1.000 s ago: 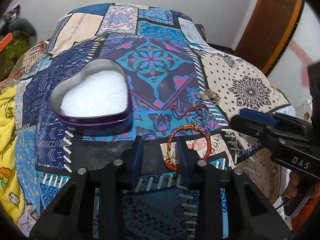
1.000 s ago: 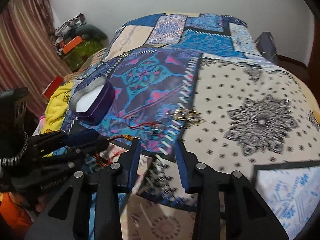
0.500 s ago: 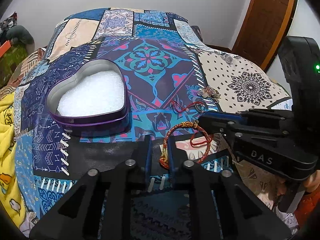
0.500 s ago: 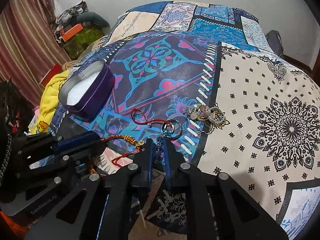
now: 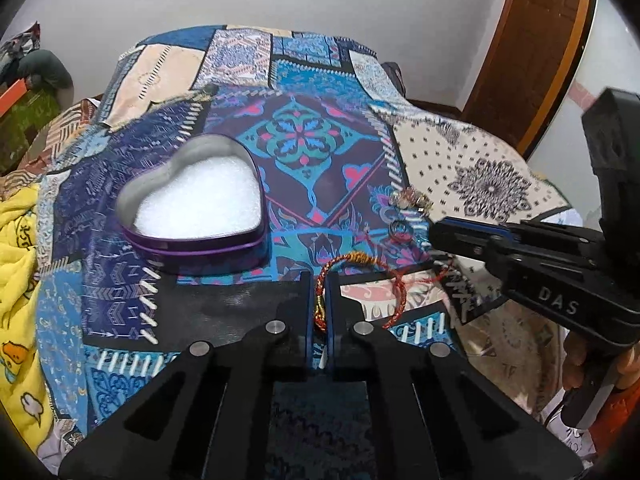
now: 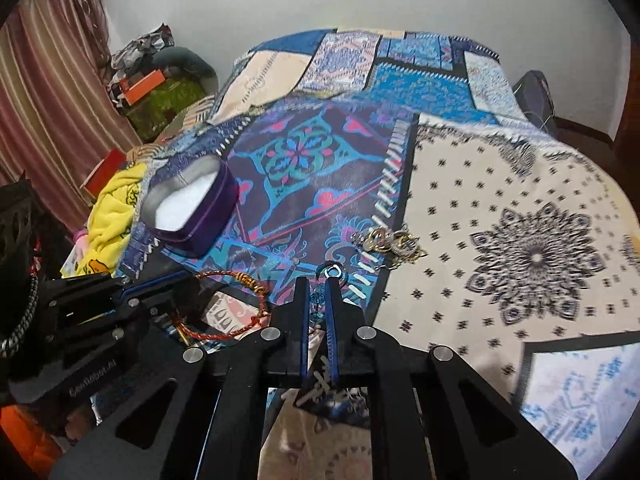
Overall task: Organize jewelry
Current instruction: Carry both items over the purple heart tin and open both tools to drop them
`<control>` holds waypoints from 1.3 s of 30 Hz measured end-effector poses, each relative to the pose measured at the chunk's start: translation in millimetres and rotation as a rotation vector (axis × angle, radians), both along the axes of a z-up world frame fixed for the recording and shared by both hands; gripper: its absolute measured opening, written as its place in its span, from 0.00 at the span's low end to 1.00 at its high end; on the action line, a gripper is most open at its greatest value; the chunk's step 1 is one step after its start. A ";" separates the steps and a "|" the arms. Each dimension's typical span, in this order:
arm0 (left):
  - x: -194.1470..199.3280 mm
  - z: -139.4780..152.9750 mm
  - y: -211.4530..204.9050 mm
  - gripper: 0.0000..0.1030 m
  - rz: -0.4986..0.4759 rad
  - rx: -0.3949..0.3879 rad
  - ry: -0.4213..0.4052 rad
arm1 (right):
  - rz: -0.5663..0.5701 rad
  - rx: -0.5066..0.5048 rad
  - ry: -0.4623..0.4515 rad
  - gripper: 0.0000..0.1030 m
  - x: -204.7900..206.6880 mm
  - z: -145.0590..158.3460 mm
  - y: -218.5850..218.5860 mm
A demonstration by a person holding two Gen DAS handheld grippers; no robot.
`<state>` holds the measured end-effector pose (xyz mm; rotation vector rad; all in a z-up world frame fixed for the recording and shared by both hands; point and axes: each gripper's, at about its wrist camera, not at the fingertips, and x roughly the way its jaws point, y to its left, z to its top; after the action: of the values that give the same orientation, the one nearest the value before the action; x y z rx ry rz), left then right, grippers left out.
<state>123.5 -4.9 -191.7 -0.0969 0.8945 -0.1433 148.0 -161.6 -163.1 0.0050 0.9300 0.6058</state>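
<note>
My left gripper [image 5: 319,280] is shut on a red-and-gold thread bracelet [image 5: 362,259], which hangs out to its right just above the bedspread; it also shows in the right wrist view [image 6: 236,280]. My right gripper [image 6: 317,285] is shut on a blue-bead charm [image 6: 318,300] with a silver ring [image 6: 331,271] at its tip. The ring also shows in the left wrist view [image 5: 401,229]. An open purple heart-shaped tin [image 5: 200,236] with white padding sits to the left, also in the right wrist view [image 6: 192,216]. A gold jewelry pile [image 6: 390,242] lies ahead of the right gripper.
A patchwork bedspread [image 5: 304,148] covers the bed. A yellow blanket [image 5: 16,256] lies at the left edge. A wooden door [image 5: 536,40] stands at the far right. Clutter and a curtain [image 6: 36,100] are beyond the bed's left side.
Both grippers have closed, the left on the thread bracelet and the right on the blue-bead charm. The bracelet has lifted slightly and moved toward the tin's side.
</note>
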 end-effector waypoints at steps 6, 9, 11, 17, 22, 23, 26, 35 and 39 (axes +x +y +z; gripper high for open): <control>-12.5 24.8 7.3 0.03 0.032 -0.004 -0.060 | -0.018 0.008 -0.043 0.06 -8.0 19.4 -7.8; -19.2 37.4 12.7 0.03 0.051 -0.003 -0.090 | -0.024 0.015 -0.064 0.06 -10.2 29.2 -10.2; -22.1 44.8 16.8 0.03 0.062 -0.004 -0.107 | -0.029 0.019 -0.089 0.06 -10.9 38.0 -11.2; -28.8 63.4 32.6 0.03 0.104 0.000 -0.157 | -0.024 0.037 -0.156 0.06 -13.6 63.2 -8.1; -32.2 76.0 45.8 0.03 0.133 0.003 -0.195 | 0.001 0.050 -0.209 0.06 -14.1 80.7 3.3; -32.8 78.6 48.9 0.03 0.139 0.005 -0.203 | 0.009 0.054 -0.219 0.06 -13.2 84.2 7.3; -33.4 84.0 57.8 0.03 0.154 0.006 -0.220 | 0.033 0.061 -0.240 0.06 -10.9 90.4 19.2; -29.4 91.1 90.1 0.03 0.212 0.014 -0.249 | 0.100 0.092 -0.271 0.06 -1.8 100.9 60.4; -25.5 89.9 103.6 0.03 0.234 0.017 -0.255 | 0.132 0.089 -0.269 0.06 1.9 99.9 81.4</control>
<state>97.9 98.7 -101.8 -0.1626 0.6246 0.0696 149.9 -80.3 -63.2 -0.0573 0.6449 0.7500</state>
